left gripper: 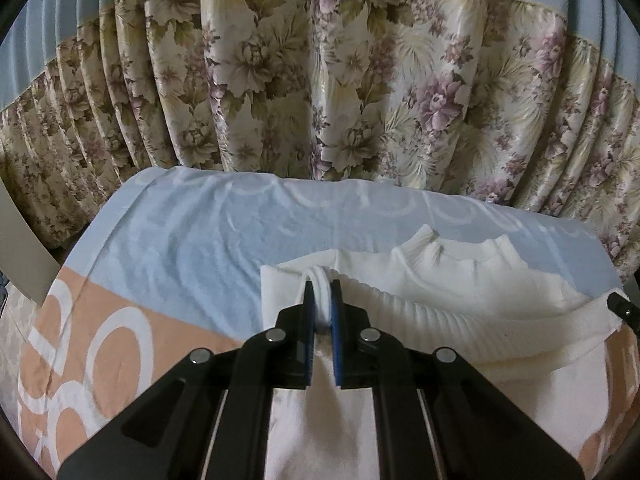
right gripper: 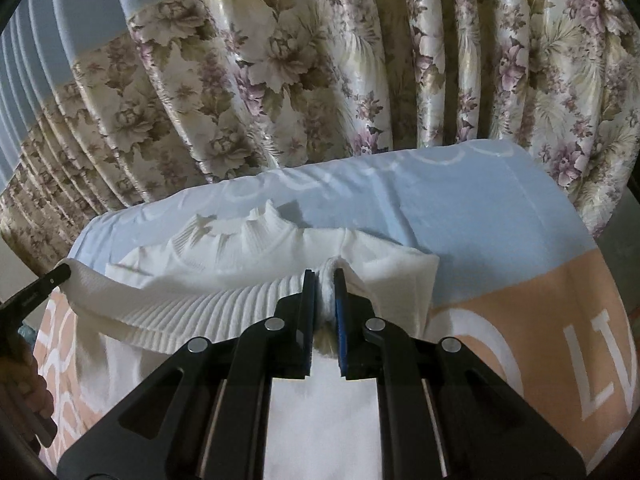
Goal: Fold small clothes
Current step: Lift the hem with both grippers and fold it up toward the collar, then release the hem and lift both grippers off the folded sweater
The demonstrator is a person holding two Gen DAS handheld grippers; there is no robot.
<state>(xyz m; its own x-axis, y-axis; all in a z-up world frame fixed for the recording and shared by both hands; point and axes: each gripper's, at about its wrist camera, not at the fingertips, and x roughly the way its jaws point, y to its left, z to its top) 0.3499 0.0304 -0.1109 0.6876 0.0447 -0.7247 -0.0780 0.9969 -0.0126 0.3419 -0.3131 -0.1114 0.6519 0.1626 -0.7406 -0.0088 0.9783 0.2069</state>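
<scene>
A white knit sweater (left gripper: 460, 280) lies on a bed sheet, with its ribbed hem (left gripper: 440, 324) lifted and carried over the body towards the ruffled collar (left gripper: 444, 254). My left gripper (left gripper: 322, 288) is shut on the hem's left corner; a wad of white fabric bulges between its blue pads. My right gripper (right gripper: 325, 276) is shut on the hem's right corner of the same sweater (right gripper: 240, 276). The hem (right gripper: 192, 308) spans between the two grippers. The other gripper's black tip shows at each view's edge.
The sheet (left gripper: 180, 240) is light blue at the far end and peach with white rings and letters nearer me. A floral curtain (left gripper: 320, 80) hangs right behind the bed's far edge. A hand (right gripper: 24, 384) holds the left tool at the lower left of the right wrist view.
</scene>
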